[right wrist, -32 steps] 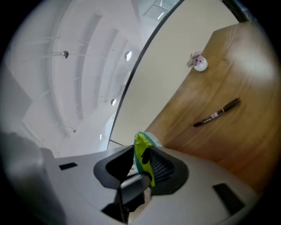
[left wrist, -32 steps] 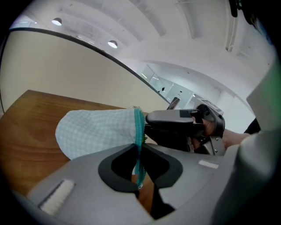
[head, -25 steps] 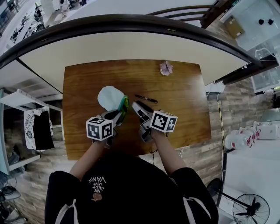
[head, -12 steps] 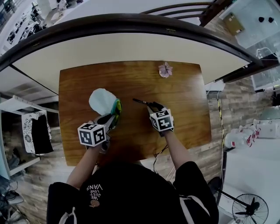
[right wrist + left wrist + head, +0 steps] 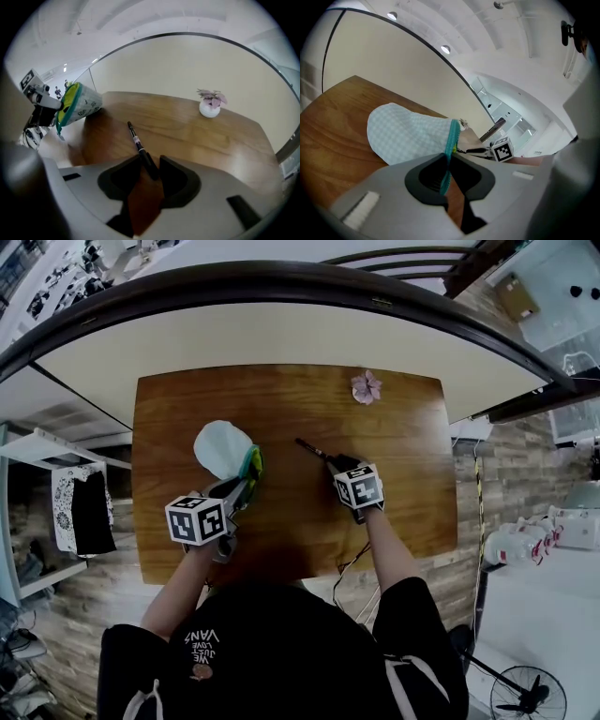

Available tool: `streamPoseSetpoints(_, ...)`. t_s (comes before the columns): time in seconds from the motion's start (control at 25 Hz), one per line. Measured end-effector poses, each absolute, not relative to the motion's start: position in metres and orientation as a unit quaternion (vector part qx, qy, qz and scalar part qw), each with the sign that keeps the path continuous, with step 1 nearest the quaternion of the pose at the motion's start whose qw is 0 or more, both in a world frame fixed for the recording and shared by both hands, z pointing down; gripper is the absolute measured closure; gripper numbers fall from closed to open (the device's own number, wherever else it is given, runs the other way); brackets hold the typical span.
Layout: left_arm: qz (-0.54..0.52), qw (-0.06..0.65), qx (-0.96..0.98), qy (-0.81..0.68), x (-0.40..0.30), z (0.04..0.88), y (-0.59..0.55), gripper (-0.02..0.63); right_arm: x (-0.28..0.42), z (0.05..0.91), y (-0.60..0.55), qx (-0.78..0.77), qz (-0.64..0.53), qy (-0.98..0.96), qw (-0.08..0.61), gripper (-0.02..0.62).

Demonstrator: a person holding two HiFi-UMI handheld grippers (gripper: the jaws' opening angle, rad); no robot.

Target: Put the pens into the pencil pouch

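Pencil pouch (image 5: 408, 136), a soft bag of pale mint checked fabric with a teal zip edge, rests on the glossy brown wooden table (image 5: 394, 512). Its contents cannot be made out. The left gripper (image 5: 448, 164) is clenched on that zip edge. The slim black pen (image 5: 137, 140) lies on the wood, its near end between the wide-apart, unpressing jaws of the right gripper (image 5: 151, 165).

Shirt (image 5: 281, 643) print, upside dn: "JUST LOVE VANS".
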State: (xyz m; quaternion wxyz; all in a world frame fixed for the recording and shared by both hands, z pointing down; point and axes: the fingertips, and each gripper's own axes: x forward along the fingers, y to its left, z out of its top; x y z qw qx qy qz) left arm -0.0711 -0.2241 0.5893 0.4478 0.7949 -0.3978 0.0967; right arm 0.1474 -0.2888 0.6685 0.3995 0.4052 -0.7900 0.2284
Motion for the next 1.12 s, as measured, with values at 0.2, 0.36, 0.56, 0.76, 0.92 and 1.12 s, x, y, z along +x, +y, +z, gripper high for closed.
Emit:
streamPoseSetpoints(0.2, 0.093, 0.45, 0.79, -0.406, -0.071, 0.588, -0.223, 0.565, 0.147, 0.668, -0.283, 0.405, 0.215, -0.791, 0.405, 0.52)
streamPoseSetpoints(0.36, 0.091, 0.447, 0.788, -0.414, -0.071, 0.588, -0.223, 0.565, 0.142, 0.659, -0.268, 0.411, 0.2, -0.79, 0.407, 0.525)
streamPoseSetpoints(0.56, 0.094, 0.443, 0.786, -0.421, -0.069, 0.591, -0.223, 0.565, 0.131, 0.639, -0.24, 0.415, 0.195, -0.804, 0.379, 0.526)
streamPoseSetpoints(0.76, 0.101, 0.44, 0.784, -0.426, -0.065, 0.598, -0.222, 0.565, 0.112, 0.621, -0.201, 0.415, 0.244, -0.816, 0.319, 0.526)
streamPoseSetpoints(0.92, 0.106, 0.44, 0.782, -0.428, -0.062, 0.604, -0.218, 0.565, 0.086, 0.608, -0.164, 0.398, 0.279, -0.827, 0.282, 0.526)
streamPoseSetpoints(1.12, 0.108, 0.44, 0.784, -0.424, -0.054, 0.604, -0.211, 0.565, 0.056, 0.602, -0.13, 0.375, 0.319, -0.832, 0.257, 0.525)
